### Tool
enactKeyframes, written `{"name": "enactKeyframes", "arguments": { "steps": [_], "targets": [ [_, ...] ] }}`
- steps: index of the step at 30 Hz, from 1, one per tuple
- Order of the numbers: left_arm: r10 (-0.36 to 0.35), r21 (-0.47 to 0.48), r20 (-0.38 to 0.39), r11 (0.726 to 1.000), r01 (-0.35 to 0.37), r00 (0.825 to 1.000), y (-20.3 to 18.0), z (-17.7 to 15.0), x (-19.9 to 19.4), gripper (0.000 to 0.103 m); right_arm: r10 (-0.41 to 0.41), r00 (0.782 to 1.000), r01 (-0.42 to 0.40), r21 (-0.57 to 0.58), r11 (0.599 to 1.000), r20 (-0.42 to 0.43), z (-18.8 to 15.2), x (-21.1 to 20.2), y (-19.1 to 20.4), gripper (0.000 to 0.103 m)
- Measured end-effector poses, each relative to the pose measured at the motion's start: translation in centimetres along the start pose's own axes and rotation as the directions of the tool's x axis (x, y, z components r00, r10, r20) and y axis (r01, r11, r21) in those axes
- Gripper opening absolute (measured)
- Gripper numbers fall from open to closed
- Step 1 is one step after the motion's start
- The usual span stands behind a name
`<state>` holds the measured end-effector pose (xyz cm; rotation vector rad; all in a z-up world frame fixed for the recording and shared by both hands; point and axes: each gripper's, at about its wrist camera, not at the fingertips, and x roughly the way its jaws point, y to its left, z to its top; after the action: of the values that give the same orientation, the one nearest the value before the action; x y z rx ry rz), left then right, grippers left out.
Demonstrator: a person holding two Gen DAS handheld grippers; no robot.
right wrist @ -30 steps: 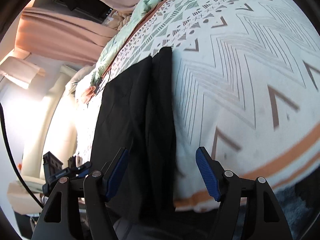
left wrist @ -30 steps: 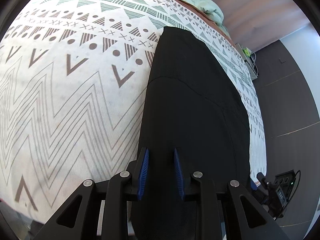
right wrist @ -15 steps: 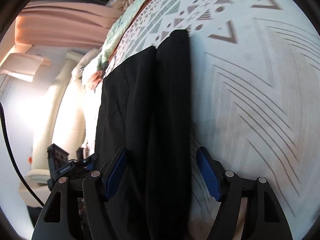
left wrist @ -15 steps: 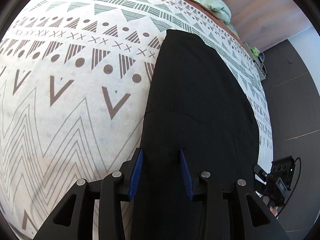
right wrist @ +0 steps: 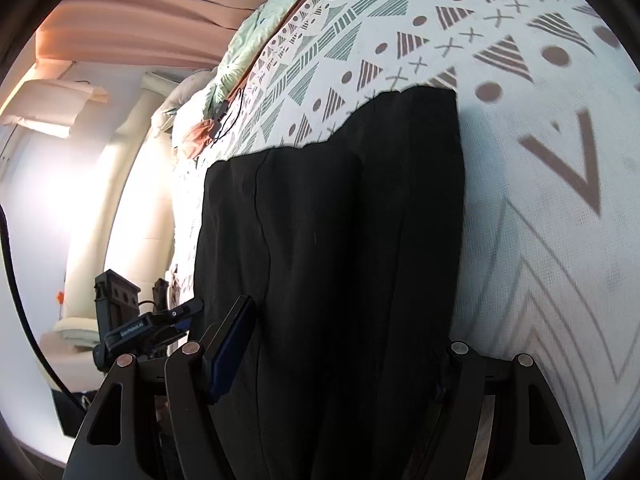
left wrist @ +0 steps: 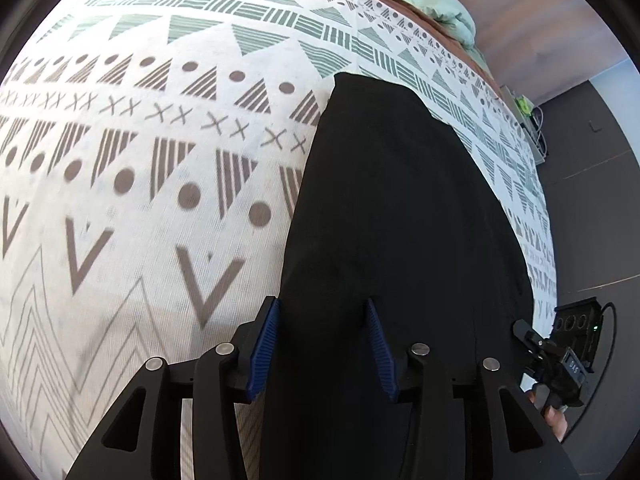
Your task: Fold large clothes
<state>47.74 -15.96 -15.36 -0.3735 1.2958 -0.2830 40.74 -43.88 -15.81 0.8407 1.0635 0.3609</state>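
A long black garment (left wrist: 400, 216) lies folded lengthwise on the patterned bedspread (left wrist: 160, 168), near the bed's side edge. My left gripper (left wrist: 322, 344) hovers over its near end, jaws opening, with black cloth showing between the blue pads (left wrist: 262, 344) but not pressed. In the right wrist view the same garment (right wrist: 340, 220) runs away from me, two layered strips side by side. My right gripper (right wrist: 340, 360) stands wide across its near end. Its left pad (right wrist: 230, 354) shows; the right one is hidden behind the cloth's edge.
A mint-green duvet (left wrist: 432, 4) is bunched at the far end of the bed, with a black cable (right wrist: 228, 116) lying on the cover. Dark floor (left wrist: 592, 208) and a black device (left wrist: 576, 324) lie beyond the bed's edge. Pale curtains (right wrist: 132, 12) and a bright window fill the right view's left side.
Both grippers have moved forward along the bed over the garment. The left jaws have spread wider. The garment's edge now covers the right gripper's right pad.
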Motion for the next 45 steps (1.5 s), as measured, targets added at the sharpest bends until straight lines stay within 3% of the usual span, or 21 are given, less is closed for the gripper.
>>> {"name": "enactKeyframes", "arguments": {
  "steps": [4,7,9,12,15,22,34,45],
  "targets": [
    [0.01,-0.017,-0.008,1.0,-0.01,1.0,0.0,1.0,1.2,0.048,-0.031,1.0,0.031,-0.025,0.999,0.0,0.9,0.6,0.3,0.069],
    [0.017,-0.003,-0.006,1.0,-0.017,1.0,-0.1,1.0,1.4,0.042,-0.094,0.996,0.094,-0.073,0.993,-0.003,1.2,1.0,1.0,0.054],
    [0.006,-0.007,0.007,1.0,-0.006,1.0,0.0,0.9,0.9,0.036,-0.091,0.996,0.089,-0.078,0.993,-0.014,1.0,0.6,1.2,0.035],
    [-0.014,-0.012,0.035,1.0,0.015,0.999,-0.2,0.3,-0.3,0.027,-0.099,0.995,0.099,-0.087,0.991,0.004,0.7,-0.1,2.4,0.023],
    [-0.027,0.002,0.078,1.0,0.027,0.997,-0.9,-0.6,-2.4,0.022,-0.115,0.993,0.119,-0.128,0.985,0.037,-0.1,-1.6,4.8,0.018],
    [-0.091,0.034,0.165,0.996,0.086,0.982,-1.5,-3.0,-7.0,0.017,-0.13,0.984,0.153,-0.208,0.966,0.12,-2.9,-5.0,10.0,0.016],
    [-0.18,0.127,0.285,0.981,0.149,0.941,-2.9,-7.0,-15.9,0.014,-0.048,0.961,0.129,-0.286,0.949,0.273,-9.4,-11.1,17.8,0.015],
    [-0.221,0.148,0.379,0.973,0.177,0.899,-0.4,-9.0,-23.8,0.014,0.023,0.939,0.117,-0.383,0.916,0.342,-14.1,-13.3,25.9,0.015]
  ]
}}
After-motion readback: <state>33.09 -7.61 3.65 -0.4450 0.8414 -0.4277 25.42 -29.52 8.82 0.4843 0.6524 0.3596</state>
